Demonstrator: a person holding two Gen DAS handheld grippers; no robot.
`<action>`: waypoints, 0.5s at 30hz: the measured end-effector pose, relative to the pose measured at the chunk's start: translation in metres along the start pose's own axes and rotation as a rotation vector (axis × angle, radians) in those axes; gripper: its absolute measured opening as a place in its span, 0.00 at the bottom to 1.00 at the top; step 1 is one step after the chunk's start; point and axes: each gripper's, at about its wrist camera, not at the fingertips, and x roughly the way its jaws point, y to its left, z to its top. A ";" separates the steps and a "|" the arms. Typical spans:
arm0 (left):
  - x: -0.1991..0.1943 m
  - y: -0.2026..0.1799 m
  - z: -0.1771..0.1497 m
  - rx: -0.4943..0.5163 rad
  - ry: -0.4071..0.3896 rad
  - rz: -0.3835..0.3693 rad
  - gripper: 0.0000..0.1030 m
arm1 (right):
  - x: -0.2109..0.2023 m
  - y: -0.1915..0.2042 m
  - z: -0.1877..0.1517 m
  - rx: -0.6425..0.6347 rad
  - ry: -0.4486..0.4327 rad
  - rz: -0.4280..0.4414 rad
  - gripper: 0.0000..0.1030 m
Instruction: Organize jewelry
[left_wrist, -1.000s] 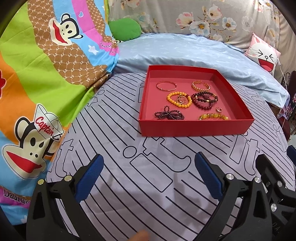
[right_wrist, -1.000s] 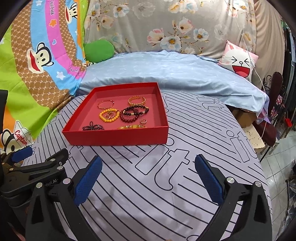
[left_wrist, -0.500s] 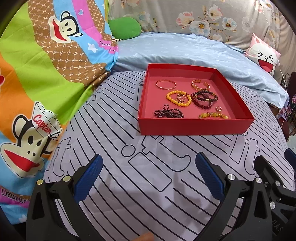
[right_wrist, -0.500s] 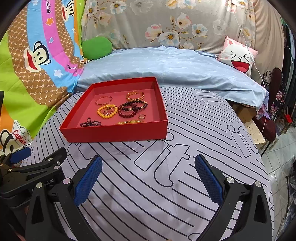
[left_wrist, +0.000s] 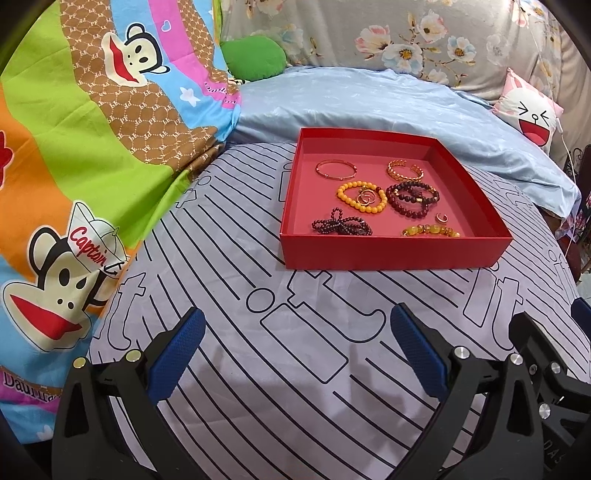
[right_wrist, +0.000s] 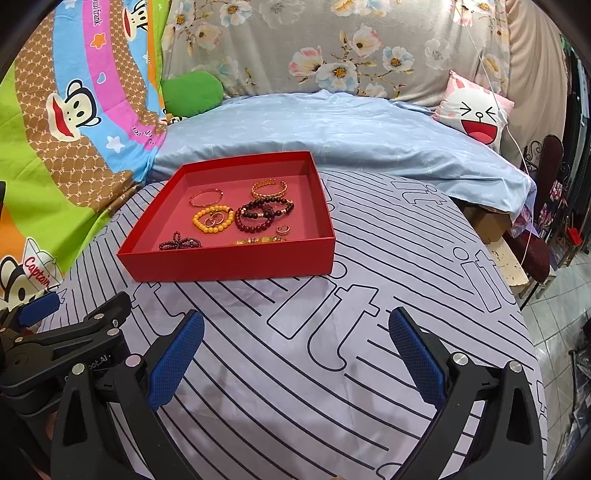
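Observation:
A red shallow box (left_wrist: 391, 254) stands on the striped cloth and also shows in the right wrist view (right_wrist: 229, 264). It holds several bracelets: an orange bead bracelet (left_wrist: 347, 192), dark red bead bracelets (left_wrist: 410, 197), a thin gold bangle (left_wrist: 335, 168), a gold cuff (left_wrist: 404, 169), a dark bead bow (left_wrist: 341, 227), a yellow bead bracelet (left_wrist: 430, 231) and a small ring (left_wrist: 442, 218). My left gripper (left_wrist: 295, 350) is open and empty, well short of the box. My right gripper (right_wrist: 295, 350) is open and empty, to the right of the left one (right_wrist: 66, 339).
The round table wears a grey cloth with black stripes (left_wrist: 295, 314). A light blue sheet (right_wrist: 332, 125) lies behind the box, a cartoon monkey blanket (left_wrist: 74, 147) to the left, a pink face pillow (right_wrist: 476, 110) at back right. The table edge drops to the floor on the right (right_wrist: 554, 314).
Both grippers have drawn back and risen slightly; the box sits a little farther off in both views. Both grippers remain open and empty.

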 end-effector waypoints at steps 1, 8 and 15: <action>0.000 0.000 0.000 -0.001 0.001 -0.001 0.93 | 0.000 0.000 0.000 0.000 0.000 0.001 0.94; 0.001 0.001 0.000 -0.003 0.006 0.000 0.93 | 0.000 0.000 0.000 -0.001 0.000 0.000 0.94; 0.001 0.001 0.000 -0.004 0.008 0.000 0.93 | 0.000 0.000 0.000 0.000 0.001 0.000 0.94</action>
